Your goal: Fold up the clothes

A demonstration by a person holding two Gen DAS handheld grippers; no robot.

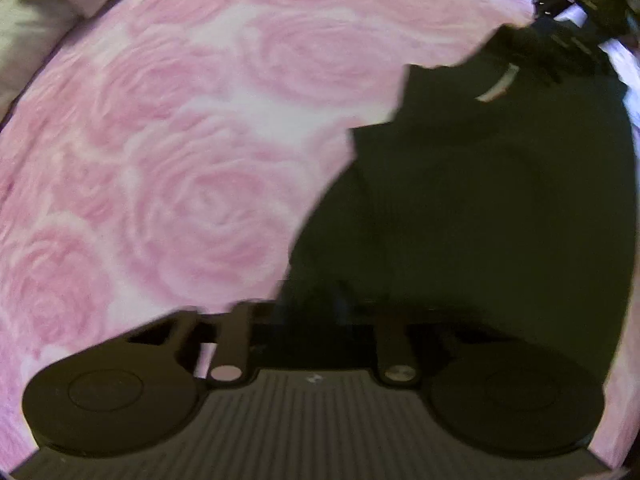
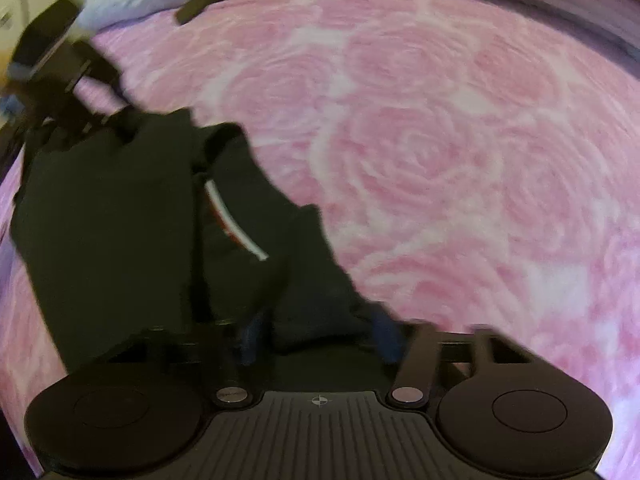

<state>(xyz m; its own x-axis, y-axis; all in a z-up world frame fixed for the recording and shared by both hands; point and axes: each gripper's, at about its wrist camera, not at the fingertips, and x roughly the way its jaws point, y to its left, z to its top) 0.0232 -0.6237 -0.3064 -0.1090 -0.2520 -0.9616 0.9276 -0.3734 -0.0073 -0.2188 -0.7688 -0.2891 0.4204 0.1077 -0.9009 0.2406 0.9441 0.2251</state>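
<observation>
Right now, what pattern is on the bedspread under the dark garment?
Large pink roses on white, on the soft bedspread; clearest in the right wrist view.

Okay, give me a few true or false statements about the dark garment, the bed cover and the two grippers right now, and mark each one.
1. The dark garment lies on a pink rose-patterned bed cover. True.
2. The bed cover is plain blue. False: it is pink and white with large roses.
3. A curved white strip shows on the garment. True.
4. The garment is folded into a neat small square. False: it lies spread out with uneven edges.
5. The left gripper is close down over the garment's edge. True, though blur hides its fingertips.
6. The right gripper is far from the garment, over bare cover. False: dark cloth lies right at its fingers.
</observation>
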